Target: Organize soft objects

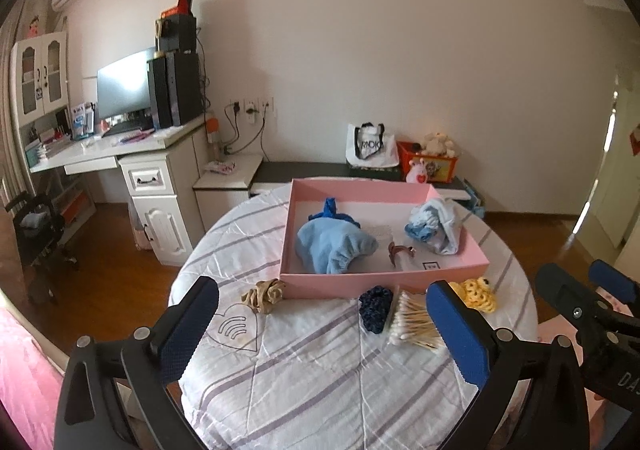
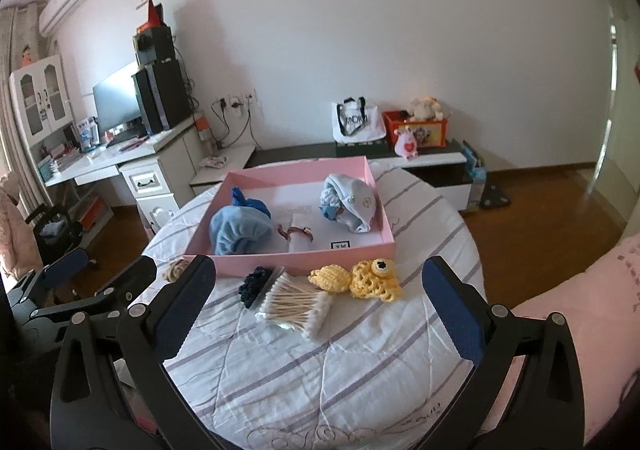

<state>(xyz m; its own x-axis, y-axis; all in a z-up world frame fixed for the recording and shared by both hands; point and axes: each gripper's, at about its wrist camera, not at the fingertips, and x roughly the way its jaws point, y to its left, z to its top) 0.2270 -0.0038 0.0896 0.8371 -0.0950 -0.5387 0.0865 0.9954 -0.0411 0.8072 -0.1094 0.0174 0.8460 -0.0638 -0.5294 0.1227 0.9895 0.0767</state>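
While both the left gripper (image 1: 322, 330) and right gripper (image 2: 320, 314) hover empty with jaws wide apart, the next pick looks due: the yellow crochet toy (image 2: 360, 278) lies just outside the pink box (image 2: 304, 266).

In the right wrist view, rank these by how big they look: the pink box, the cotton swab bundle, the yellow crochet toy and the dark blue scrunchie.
1. Pink box, clearly largest.
2. Yellow crochet toy and cotton swab bundle: they look about alike, so no ranking between them.
3. Dark blue scrunchie, smallest, though the swabs partly hide it.
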